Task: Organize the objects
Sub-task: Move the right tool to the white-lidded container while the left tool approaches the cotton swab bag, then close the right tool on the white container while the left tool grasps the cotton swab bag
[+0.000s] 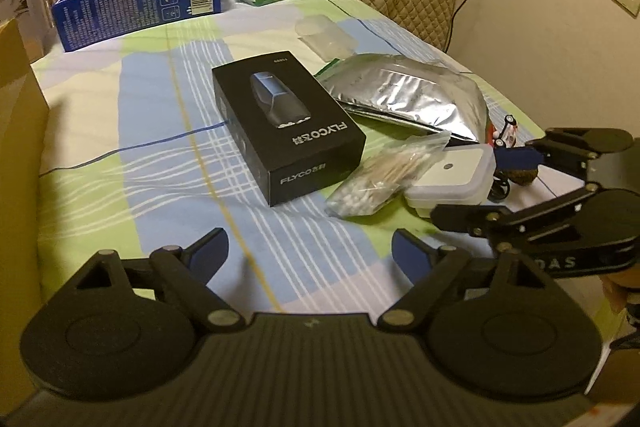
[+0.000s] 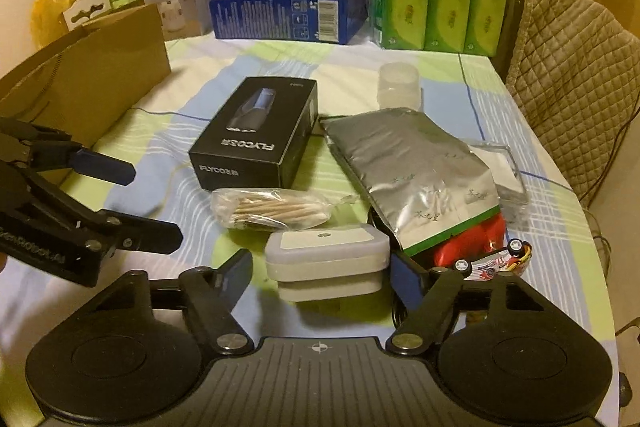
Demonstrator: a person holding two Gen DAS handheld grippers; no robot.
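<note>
Both wrist views tilt down, close over the table point(image 1: 120, 155); sharing the black box point(image 1: 288, 127) — left, right.

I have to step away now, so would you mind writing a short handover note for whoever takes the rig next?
Right claw: open, straddling the small white lidded box; pads not clearly pressing, so no grip yet.
Left claw: open, empty, over bare tablecloth short of the black FLYCO box.
Things: bag of cotton swabs between the black box and the white box; silver foil pouch right of the black box, lying over a red item; toy car at the pouch's near corner.
Done: nothing visibly sorted.
Left: everything, starting with the white box.
</note>
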